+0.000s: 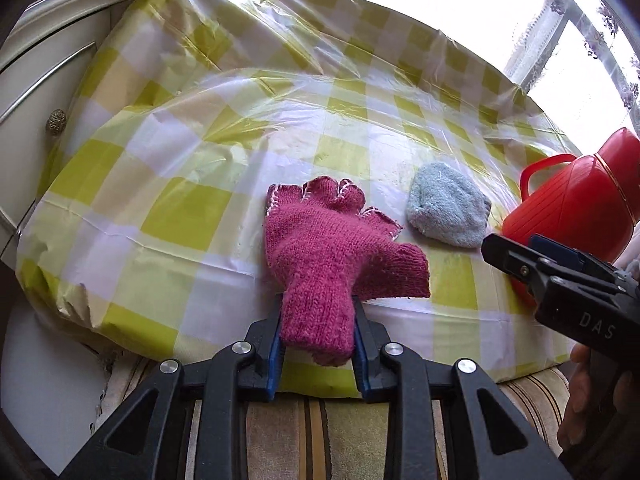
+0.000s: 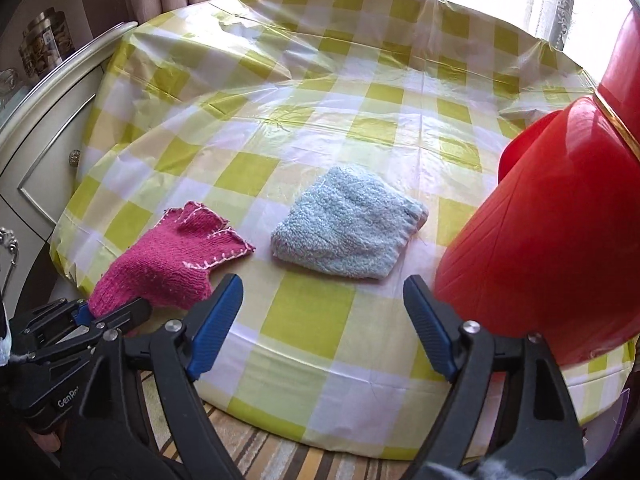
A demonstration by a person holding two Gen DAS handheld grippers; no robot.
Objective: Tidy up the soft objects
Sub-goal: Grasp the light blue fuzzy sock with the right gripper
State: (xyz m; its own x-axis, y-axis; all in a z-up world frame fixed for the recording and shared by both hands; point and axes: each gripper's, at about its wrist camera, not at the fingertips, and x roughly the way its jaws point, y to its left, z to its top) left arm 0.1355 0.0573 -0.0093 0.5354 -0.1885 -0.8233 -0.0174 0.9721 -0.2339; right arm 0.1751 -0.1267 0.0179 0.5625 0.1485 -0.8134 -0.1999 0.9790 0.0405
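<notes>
Fingers of my left gripper point(image 1: 318, 332) pinch the pink glove point(image 1: 336, 248) at its cuff. Right gripper point(image 2: 322, 316) fingers stand spread, empty, near the blue cloth point(image 2: 346, 226) beside that glove.

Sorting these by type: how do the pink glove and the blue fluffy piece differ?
The pink glove is flat-knit with white stitching; the blue fluffy piece is plain and fuzzy. The glove's cuff is clamped in the left gripper; the blue piece lies free. Both rest on the checked tablecloth.

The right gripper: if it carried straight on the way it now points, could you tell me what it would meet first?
Probably the light blue fluffy cloth. The right gripper stands open and empty, the checked tablecloth bare before the cloth. Depth is unclear.
</notes>
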